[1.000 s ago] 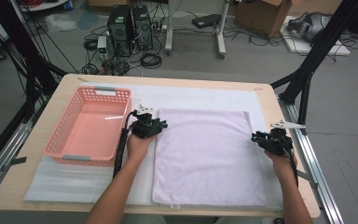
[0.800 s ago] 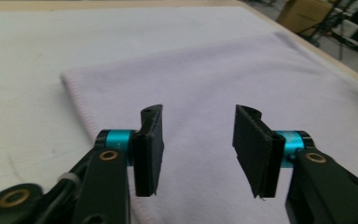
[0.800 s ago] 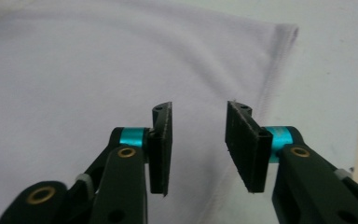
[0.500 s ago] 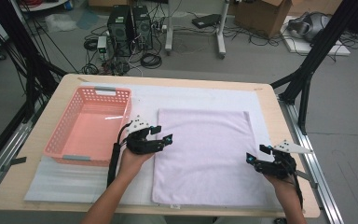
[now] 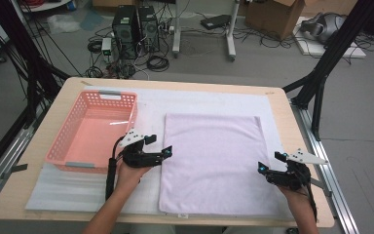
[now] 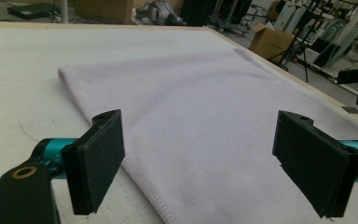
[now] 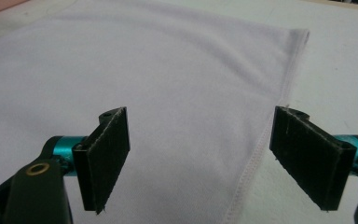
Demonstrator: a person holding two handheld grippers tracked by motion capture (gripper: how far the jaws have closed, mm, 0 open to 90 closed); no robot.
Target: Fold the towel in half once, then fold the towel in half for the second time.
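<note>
A lilac towel (image 5: 214, 161) lies folded flat on the white mat in the middle of the table. My left gripper (image 5: 158, 145) hovers at the towel's left edge, and my right gripper (image 5: 270, 163) sits over its right edge near the front. Both have just been opening and now stand open. In the left gripper view, the left gripper (image 6: 207, 163) has its pads wide apart above the towel (image 6: 191, 102), with its hemmed edge below and nothing pinched. The right gripper view shows the right gripper (image 7: 209, 158) just as wide over the towel (image 7: 144, 79) and its stitched edge.
An empty pink plastic basket (image 5: 92, 131) stands just left of my left hand. The white mat (image 5: 199, 100) covers most of the wooden table (image 5: 292, 122). Black frame posts stand at both sides, and computers and cables lie on the floor beyond.
Both hands have drawn back from the towel's far corners toward the near edge of the table. The towel lies flat, let go by both grippers.
</note>
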